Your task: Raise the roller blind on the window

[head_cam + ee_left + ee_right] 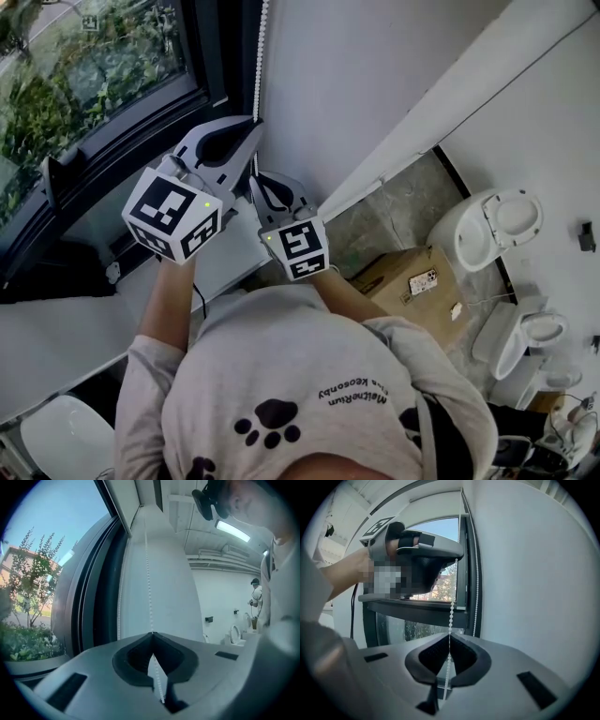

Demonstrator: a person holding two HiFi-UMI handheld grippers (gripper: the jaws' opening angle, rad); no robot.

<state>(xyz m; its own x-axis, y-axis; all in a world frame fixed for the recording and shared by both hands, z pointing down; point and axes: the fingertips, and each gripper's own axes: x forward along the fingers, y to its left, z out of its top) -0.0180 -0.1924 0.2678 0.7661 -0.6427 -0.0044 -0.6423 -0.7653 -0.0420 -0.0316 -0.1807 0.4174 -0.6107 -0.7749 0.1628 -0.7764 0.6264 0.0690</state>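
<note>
Both hands held roughly level, left gripper [152, 634] directly above right gripper [450, 635], each with jaws clamped on the bead chain [451, 615], which runs vertically through both jaw gaps.

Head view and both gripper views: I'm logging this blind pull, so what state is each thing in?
left gripper, shut on the bead chain, higher of the two.
right gripper, shut on the bead chain, lower down.
bead chain, straight between the two grippers; second strand hangs free beside it.
window, glass uncovered where it shows.
toilet, lid up.
</note>
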